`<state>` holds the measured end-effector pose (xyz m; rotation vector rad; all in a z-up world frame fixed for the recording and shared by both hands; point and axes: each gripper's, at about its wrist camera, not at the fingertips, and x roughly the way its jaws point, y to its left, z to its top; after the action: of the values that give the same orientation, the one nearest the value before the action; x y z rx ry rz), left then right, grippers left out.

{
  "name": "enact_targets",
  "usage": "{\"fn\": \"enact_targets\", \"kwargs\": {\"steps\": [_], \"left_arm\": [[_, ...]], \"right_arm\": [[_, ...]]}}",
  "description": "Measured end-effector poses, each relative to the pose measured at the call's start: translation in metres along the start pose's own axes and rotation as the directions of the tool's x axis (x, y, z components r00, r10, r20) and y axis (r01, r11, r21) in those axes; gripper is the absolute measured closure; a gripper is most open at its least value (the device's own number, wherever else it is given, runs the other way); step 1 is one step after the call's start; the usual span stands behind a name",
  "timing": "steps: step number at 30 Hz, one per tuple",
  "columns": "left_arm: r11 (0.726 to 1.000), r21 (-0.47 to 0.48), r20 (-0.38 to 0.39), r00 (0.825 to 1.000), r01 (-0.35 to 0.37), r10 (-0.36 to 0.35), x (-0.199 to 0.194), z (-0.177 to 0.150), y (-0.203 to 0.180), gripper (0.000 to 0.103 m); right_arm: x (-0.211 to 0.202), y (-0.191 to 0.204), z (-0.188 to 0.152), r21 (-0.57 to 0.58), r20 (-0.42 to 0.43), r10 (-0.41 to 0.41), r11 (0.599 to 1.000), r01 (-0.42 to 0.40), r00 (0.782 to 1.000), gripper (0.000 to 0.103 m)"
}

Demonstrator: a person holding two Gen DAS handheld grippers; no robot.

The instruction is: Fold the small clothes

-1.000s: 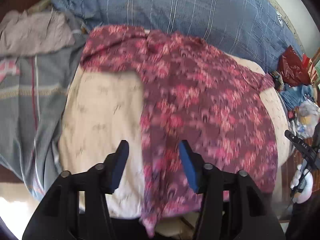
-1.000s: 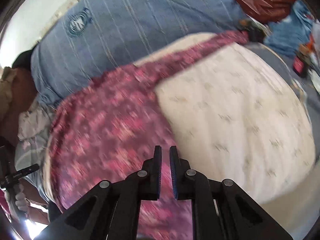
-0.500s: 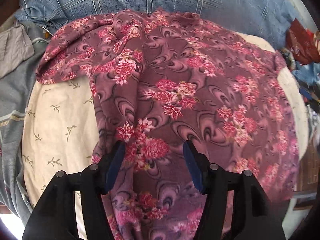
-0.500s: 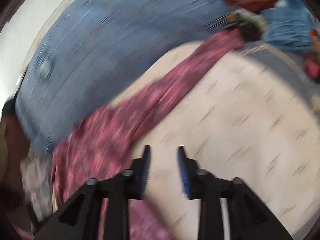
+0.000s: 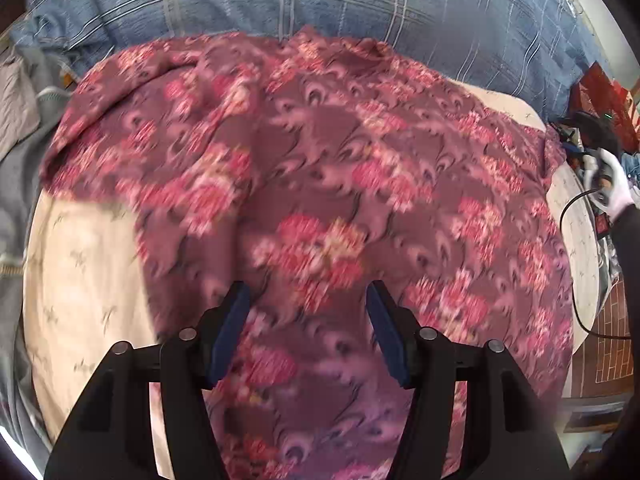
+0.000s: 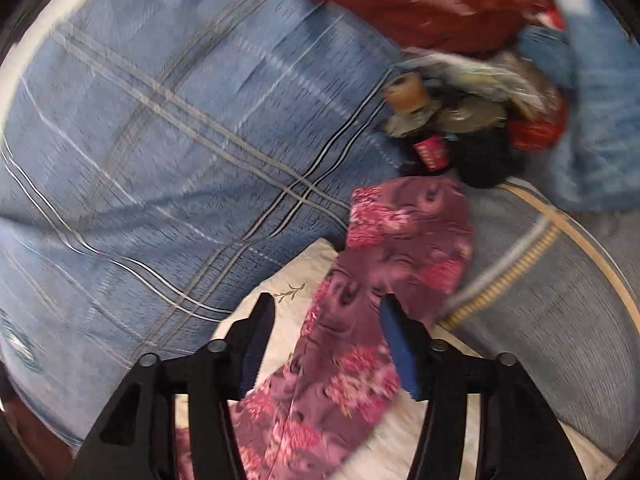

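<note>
A maroon garment with pink flowers (image 5: 320, 200) lies spread over a cream pillow (image 5: 88, 288). My left gripper (image 5: 308, 320) hovers over its near middle, jaws apart, with nothing pinched. In the right wrist view a narrow sleeve-like end of the same garment (image 6: 400, 248) runs off the cream pillow (image 6: 288, 292) toward a grey cloth. My right gripper (image 6: 328, 336) is above that strip; its jaws are opening and the pads do not press the cloth. In the left wrist view the right gripper's black frame sits in a white-gloved hand (image 5: 612, 184) at the right edge.
A blue plaid blanket (image 5: 320, 8) lies behind the pillow. Grey cloth (image 5: 16, 168) lies on the left. A red bag (image 6: 420, 4) and a clutter of small items (image 6: 460, 104) sit beyond the garment's end, beside a grey cloth with a yellow stripe (image 6: 540, 272).
The left gripper has come nearer over the garment. The right gripper swung off the garment's body across the pillow to its far narrow end, and its jaws went from nearly shut to wide apart.
</note>
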<state>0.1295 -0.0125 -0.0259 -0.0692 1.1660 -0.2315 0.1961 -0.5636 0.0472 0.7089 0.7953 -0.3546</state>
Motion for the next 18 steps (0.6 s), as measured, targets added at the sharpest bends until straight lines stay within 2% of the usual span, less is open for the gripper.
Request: {"fn": "enact_targets", "kwargs": {"steps": [2, 4, 5, 6, 7, 10, 12, 14, 18], "left_arm": [[1.0, 0.013, 0.014, 1.0, 0.005, -0.005, 0.002, 0.008, -0.002, 0.043], [1.0, 0.017, 0.02, 1.0, 0.016, -0.017, 0.006, 0.015, -0.002, 0.043], [1.0, 0.014, 0.019, 0.999, 0.028, -0.028, 0.008, 0.02, -0.002, 0.043], [0.999, 0.013, 0.02, 0.999, 0.042, -0.042, 0.01, 0.024, -0.001, 0.043], [0.998, 0.011, 0.023, 0.998, 0.057, -0.057, 0.01, 0.028, 0.0, 0.043], [0.995, 0.025, 0.056, 0.994, 0.094, -0.095, 0.007, 0.044, 0.004, 0.043], [0.993, 0.034, 0.089, 0.99, 0.11, -0.113, 0.004, 0.056, 0.007, 0.043], [0.993, 0.027, 0.122, 0.985, 0.118, -0.121, 0.004, 0.064, 0.013, 0.041], [0.991, -0.028, 0.144, 0.982, 0.131, -0.126, 0.019, 0.065, 0.034, 0.04]], "right_arm": [[0.019, 0.011, -0.001, -0.038, -0.023, -0.136, 0.99, 0.135, 0.99, 0.044], [0.032, 0.013, -0.006, -0.044, -0.039, -0.203, 0.978, 0.202, 0.978, 0.046], [0.03, 0.014, -0.008, -0.052, -0.005, -0.212, 0.976, 0.211, 0.977, 0.062], [0.027, 0.015, -0.009, -0.061, 0.023, -0.188, 0.98, 0.189, 0.982, 0.099], [0.022, 0.012, -0.011, -0.052, 0.022, -0.134, 0.99, 0.135, 0.991, 0.097], [-0.008, 0.008, -0.019, -0.043, 0.106, -0.026, 0.999, 0.031, 0.994, 0.098], [-0.038, 0.013, -0.025, -0.077, 0.164, 0.08, 0.995, -0.068, 0.983, 0.098], [-0.065, 0.026, -0.033, -0.129, 0.185, 0.179, 0.979, -0.157, 0.966, 0.098], [-0.097, 0.075, -0.057, -0.246, 0.155, 0.281, 0.94, -0.238, 0.947, 0.098]]}}
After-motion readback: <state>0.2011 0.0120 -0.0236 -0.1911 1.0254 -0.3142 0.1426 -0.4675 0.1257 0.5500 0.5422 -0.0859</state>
